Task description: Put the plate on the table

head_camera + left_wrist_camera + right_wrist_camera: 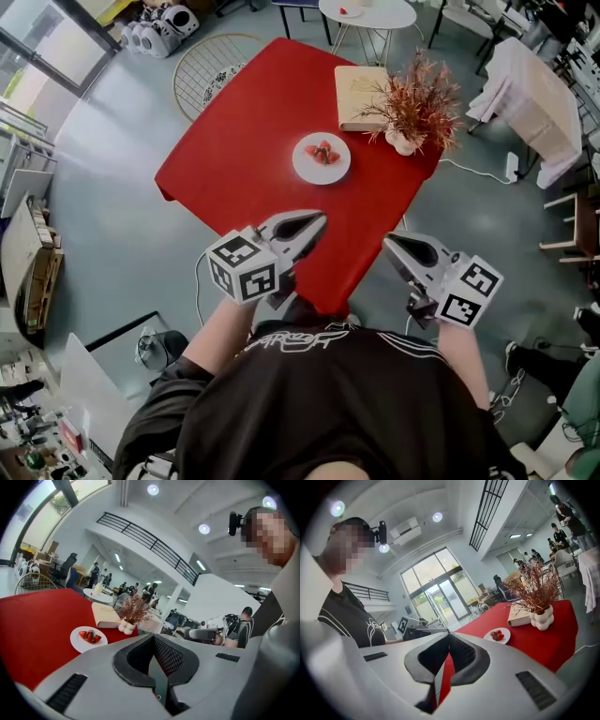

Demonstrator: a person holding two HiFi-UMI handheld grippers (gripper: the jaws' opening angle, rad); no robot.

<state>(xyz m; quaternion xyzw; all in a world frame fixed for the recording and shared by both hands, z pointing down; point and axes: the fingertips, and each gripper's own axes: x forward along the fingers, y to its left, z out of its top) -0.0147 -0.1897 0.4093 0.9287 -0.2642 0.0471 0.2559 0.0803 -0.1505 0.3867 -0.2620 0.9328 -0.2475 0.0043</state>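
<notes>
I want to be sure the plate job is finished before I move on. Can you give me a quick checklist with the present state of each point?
1. White round plate of strawberries lies flat on the red-clothed table: ok.
2. Plate sits well in from the table's edges: ok.
3. Plate is apart from the tan book and the white vase of dried reddish twigs: ok.
4. Left gripper has its jaws together with nothing between them: ok.
5. Right gripper has its jaws together with nothing between them: ok.
6. Both grippers are clear of the plate: ok.
</notes>
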